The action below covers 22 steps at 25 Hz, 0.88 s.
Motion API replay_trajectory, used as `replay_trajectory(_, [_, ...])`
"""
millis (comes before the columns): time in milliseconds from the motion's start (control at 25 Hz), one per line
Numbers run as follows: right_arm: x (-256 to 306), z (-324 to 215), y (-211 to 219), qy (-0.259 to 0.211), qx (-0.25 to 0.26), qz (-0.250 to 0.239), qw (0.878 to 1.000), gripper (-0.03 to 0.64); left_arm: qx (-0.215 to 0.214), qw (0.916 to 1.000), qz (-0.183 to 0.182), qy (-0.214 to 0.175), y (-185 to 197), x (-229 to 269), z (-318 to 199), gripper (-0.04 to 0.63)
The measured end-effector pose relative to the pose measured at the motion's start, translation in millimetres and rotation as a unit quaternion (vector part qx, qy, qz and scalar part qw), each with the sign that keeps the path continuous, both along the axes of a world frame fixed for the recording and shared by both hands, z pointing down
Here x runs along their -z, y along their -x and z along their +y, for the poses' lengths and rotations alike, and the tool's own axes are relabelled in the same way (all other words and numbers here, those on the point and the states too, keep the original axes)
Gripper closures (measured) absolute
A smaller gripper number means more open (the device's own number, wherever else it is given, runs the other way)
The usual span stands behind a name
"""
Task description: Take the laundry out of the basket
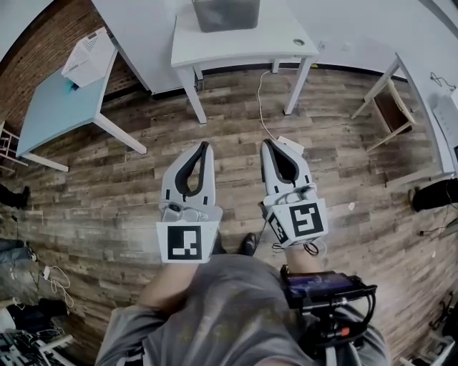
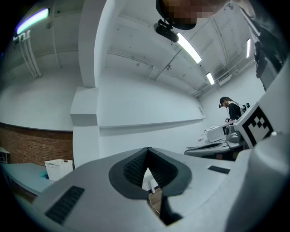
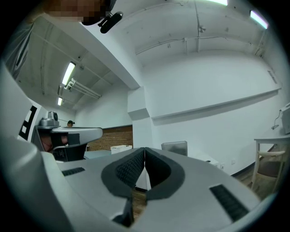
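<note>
A grey bin (image 1: 225, 14) stands on a white table (image 1: 247, 46) at the far side of the room; its contents are hidden. A white slatted basket (image 1: 87, 56) sits on a light blue table (image 1: 54, 107) at the left. No laundry shows in any view. My left gripper (image 1: 206, 145) and right gripper (image 1: 266, 143) are held side by side, level, over the wooden floor, well short of both tables. Both are shut, tips touching, with nothing between them. The left gripper (image 2: 147, 149) faces toward the white basket (image 2: 59, 168); the right gripper (image 3: 144, 149) faces the grey bin (image 3: 174, 148).
A wooden chair (image 1: 390, 107) stands at the right beside another white table edge. A thin cable (image 1: 263, 107) runs across the floor below the white table. Clutter and cables lie at the lower left (image 1: 28, 314). A person (image 2: 232, 108) stands far off.
</note>
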State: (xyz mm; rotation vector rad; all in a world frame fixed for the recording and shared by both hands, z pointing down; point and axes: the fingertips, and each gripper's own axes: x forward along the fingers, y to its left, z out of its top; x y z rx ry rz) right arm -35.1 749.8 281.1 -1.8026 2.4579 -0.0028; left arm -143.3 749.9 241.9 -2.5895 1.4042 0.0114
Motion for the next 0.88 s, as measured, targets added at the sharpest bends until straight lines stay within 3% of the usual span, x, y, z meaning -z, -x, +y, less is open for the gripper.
replay_trajectory(280, [-19, -27, -1, 0.026, -0.004, -0.003, 1.000, 0.610, 0.002, 0.9996, 0.006, 0.027, 13, -20, -25, 0.588])
replay_trajectory(480, [-26, -76, 13, 0.032, -0.023, 0.002, 0.999, 0.609, -0.002, 0.9989, 0.013, 0.044, 40, -36, -76, 0.588])
replay_trajectory(880, [5, -195, 69, 0.007, -0.053, 0.021, 0.998, 0.609, -0.044, 0.9976, 0.052, 0.012, 90, -12, -210, 0.588])
